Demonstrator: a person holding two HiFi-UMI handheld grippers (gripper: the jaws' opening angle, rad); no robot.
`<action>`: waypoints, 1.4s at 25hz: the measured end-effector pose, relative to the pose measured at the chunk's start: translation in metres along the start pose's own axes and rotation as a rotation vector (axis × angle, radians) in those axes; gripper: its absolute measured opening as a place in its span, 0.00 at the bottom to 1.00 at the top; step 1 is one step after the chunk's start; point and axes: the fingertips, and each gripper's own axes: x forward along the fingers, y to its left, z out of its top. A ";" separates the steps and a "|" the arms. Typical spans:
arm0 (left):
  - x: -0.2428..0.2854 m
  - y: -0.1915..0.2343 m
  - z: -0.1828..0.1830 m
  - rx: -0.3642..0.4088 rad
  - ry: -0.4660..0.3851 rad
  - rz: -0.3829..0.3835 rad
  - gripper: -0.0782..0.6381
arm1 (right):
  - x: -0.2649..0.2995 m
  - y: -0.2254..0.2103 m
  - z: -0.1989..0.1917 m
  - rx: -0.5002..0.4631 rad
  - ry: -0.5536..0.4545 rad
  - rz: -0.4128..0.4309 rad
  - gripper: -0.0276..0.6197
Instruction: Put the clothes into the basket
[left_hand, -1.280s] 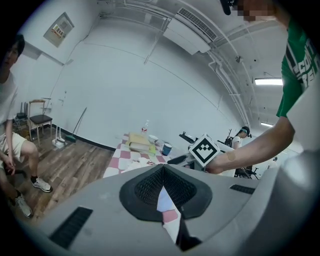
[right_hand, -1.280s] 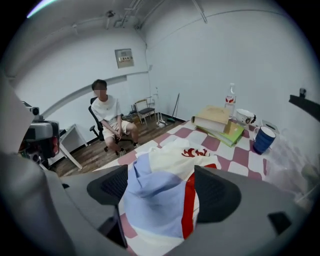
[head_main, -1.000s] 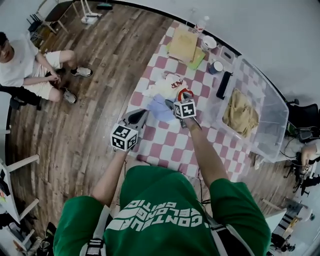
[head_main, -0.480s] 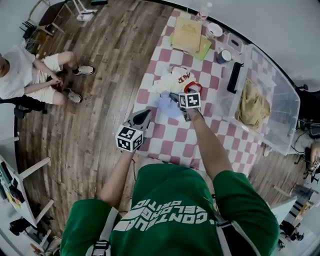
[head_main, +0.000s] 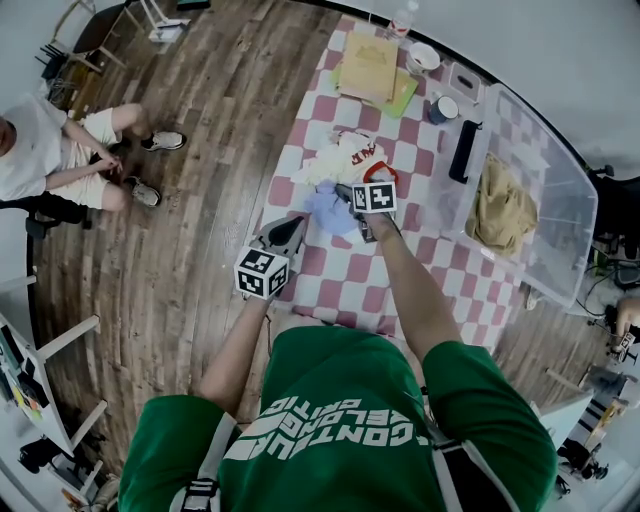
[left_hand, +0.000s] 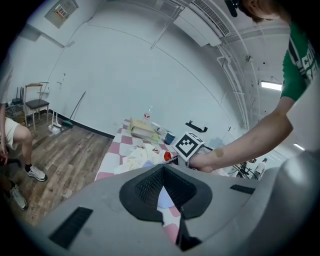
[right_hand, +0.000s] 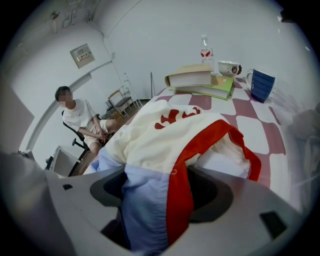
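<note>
A pile of clothes lies on the checked table (head_main: 340, 285): a cream shirt with red trim (head_main: 345, 160) (right_hand: 170, 127) and a light blue cloth (head_main: 325, 208) (right_hand: 142, 210). My right gripper (head_main: 345, 197) (right_hand: 160, 187) points steeply down into the pile. Its jaws stand wide and have just been closing, with the blue cloth and the red trim between them. My left gripper (head_main: 293, 226) (left_hand: 162, 170) is shut and empty, just left of the pile near the table's edge. The clear plastic basket (head_main: 560, 170) at the right holds a tan garment (head_main: 502, 208).
At the table's far end lie books (head_main: 368, 68) (right_hand: 200, 80), a mug (head_main: 441, 108) (right_hand: 261, 85), a bowl (head_main: 423, 58), a bottle (right_hand: 205, 50) and a black object (head_main: 463, 150). A person (head_main: 50, 150) sits on the wooden floor side at the left.
Both grippers have come down a little toward the table. The right gripper has rolled and its jaws now sit around the edge of the clothes pile.
</note>
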 end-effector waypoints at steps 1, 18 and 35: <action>0.000 0.000 0.000 0.001 0.000 0.001 0.11 | -0.001 0.003 -0.001 0.021 0.002 0.014 0.56; -0.015 -0.014 0.001 0.034 -0.007 0.051 0.11 | -0.069 0.054 0.054 0.051 -0.278 0.189 0.30; -0.020 -0.079 0.018 0.105 -0.071 0.069 0.11 | -0.219 0.099 0.148 -0.037 -0.604 0.329 0.30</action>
